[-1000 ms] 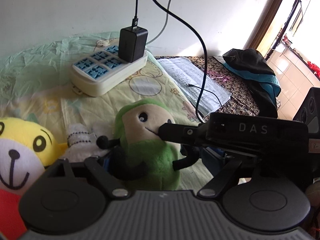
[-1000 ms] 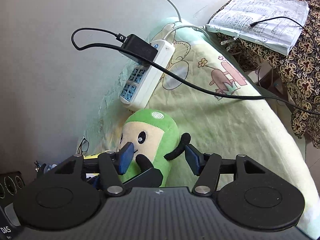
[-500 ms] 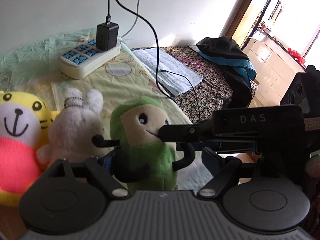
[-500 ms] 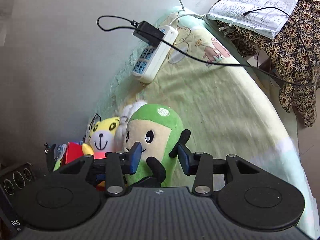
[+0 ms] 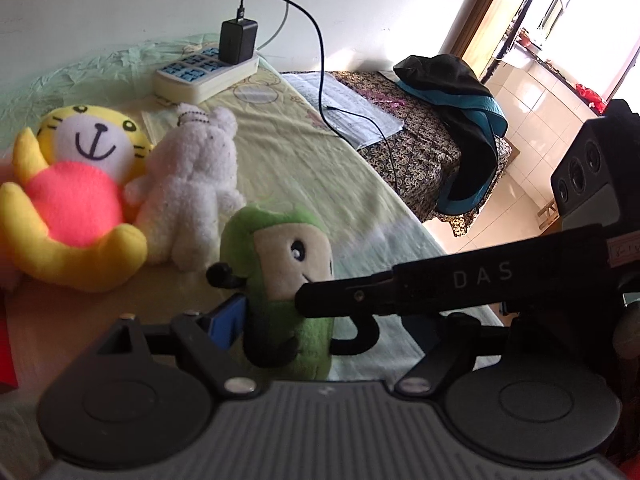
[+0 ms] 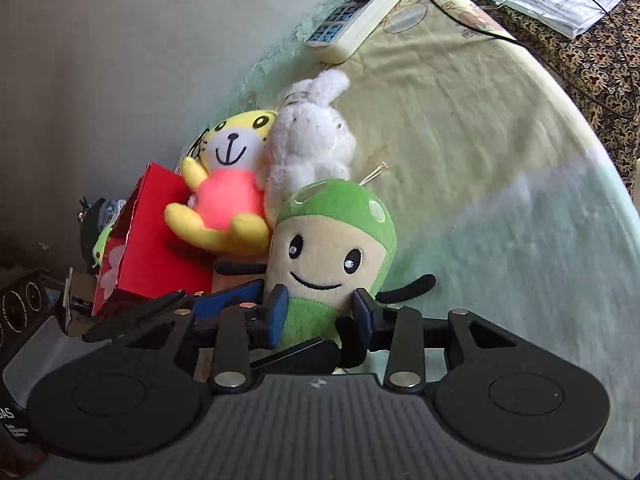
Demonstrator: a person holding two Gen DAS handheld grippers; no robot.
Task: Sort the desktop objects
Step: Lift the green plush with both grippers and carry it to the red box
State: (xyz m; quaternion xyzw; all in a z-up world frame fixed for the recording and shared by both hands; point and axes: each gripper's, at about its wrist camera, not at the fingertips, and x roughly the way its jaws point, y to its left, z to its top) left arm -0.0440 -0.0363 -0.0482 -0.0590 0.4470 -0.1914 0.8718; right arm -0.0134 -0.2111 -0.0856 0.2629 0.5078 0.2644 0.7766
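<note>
My right jaws [image 6: 320, 312] have just been closing and now pinch the green doll [image 6: 332, 248]. My left jaws [image 5: 320, 328] stand spread around it, near the white rabbit [image 5: 196, 184].

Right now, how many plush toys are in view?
3: green plush between the right gripper's pads; white plush behind it; yellow plush against the red box. Others may be hidden.

Fuzzy plush green doll [image 6: 332, 248]; matt, probably cardboard red box [image 6: 152, 256].

The right gripper [image 6: 320, 314] jaws have just been closing and now pinch the green plush doll [image 6: 332, 256], lifted from the bedsheet.
</note>
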